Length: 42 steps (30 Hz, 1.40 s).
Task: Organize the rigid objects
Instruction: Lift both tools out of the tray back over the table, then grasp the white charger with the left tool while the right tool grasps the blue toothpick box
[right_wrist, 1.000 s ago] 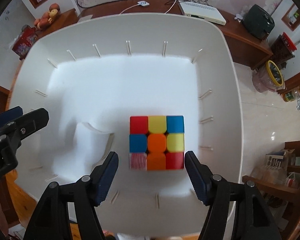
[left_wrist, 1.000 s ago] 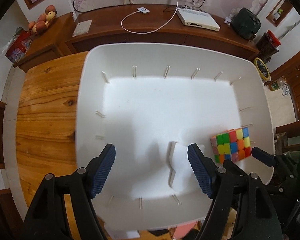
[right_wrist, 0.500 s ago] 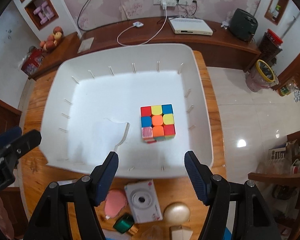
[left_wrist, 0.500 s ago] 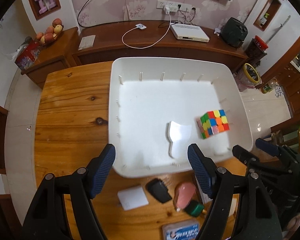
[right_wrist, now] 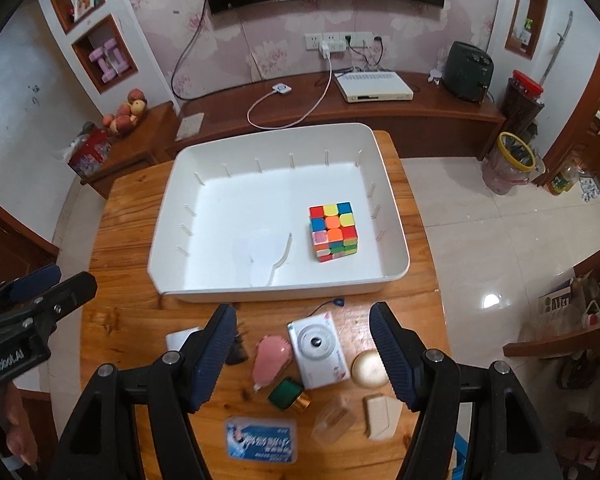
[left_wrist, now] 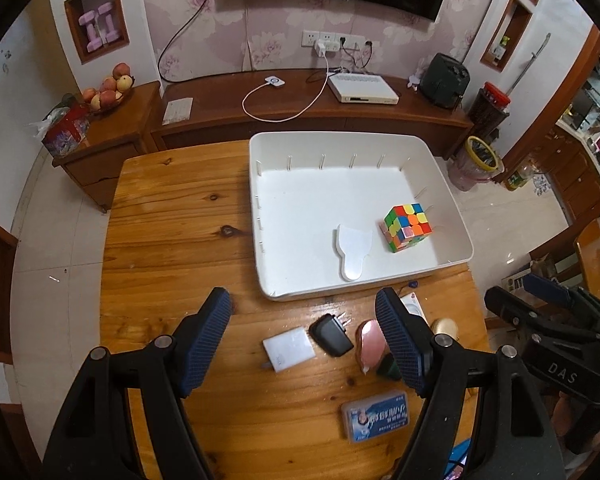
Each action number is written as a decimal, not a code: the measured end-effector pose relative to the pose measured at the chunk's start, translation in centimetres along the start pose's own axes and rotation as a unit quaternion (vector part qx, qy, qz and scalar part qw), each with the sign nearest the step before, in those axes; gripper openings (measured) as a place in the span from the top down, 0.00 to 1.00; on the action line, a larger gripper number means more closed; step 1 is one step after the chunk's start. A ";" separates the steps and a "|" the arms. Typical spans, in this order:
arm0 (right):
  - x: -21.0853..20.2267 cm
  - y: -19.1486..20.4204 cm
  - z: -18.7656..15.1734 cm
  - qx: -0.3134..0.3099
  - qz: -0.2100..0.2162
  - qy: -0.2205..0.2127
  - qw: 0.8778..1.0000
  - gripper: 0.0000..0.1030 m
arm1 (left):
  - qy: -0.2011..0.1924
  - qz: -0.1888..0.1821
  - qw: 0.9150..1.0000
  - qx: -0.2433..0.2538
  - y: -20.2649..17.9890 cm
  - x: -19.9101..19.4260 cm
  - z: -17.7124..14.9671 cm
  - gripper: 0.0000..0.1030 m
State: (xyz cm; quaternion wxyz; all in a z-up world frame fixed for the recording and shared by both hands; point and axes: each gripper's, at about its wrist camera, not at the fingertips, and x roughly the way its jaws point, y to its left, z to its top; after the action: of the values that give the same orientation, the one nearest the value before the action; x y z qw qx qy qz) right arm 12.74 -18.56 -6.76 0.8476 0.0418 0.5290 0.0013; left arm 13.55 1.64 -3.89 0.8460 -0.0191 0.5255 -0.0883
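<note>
Hovering with both claws, left claw and right claw, gaping empty, risking knocking crowded camera off desk.

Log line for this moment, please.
left gripper: open, empty | right gripper: open, empty | multicoloured puzzle cube: inside white plastic tray

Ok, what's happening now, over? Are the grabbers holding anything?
Left gripper and right gripper open, empty, above table. Rubik's cube and white paddle-shaped piece in white bin. Camera, chargers, small boxes waiting on table. Nothing blocking.
</note>
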 end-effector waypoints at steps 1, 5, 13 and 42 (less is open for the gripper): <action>-0.5 0.2 -0.4 0.001 0.000 -0.004 1.000 0.30 | -0.003 -0.002 1.000 0.000 0.3 -0.4 -0.3 0.25; -2.2 1.2 -2.2 -0.003 0.001 -0.020 1.000 0.28 | -0.010 -0.006 1.000 0.002 1.4 -1.7 -1.4 0.24; -3.6 2.6 -6.2 -0.010 0.017 -0.033 0.999 0.23 | -0.007 -0.005 1.000 0.026 2.3 -1.8 -3.8 0.24; 5.1 5.0 -18.4 -0.193 0.036 -0.026 0.980 0.23 | 0.106 0.005 0.935 0.337 -1.2 13.6 -10.2 0.24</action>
State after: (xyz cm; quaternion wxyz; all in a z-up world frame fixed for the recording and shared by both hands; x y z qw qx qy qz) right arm -1.29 -12.06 -18.96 0.8525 -0.1039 0.4947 0.1330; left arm 10.13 -1.28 -20.40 0.7424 0.2793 0.5519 -0.2573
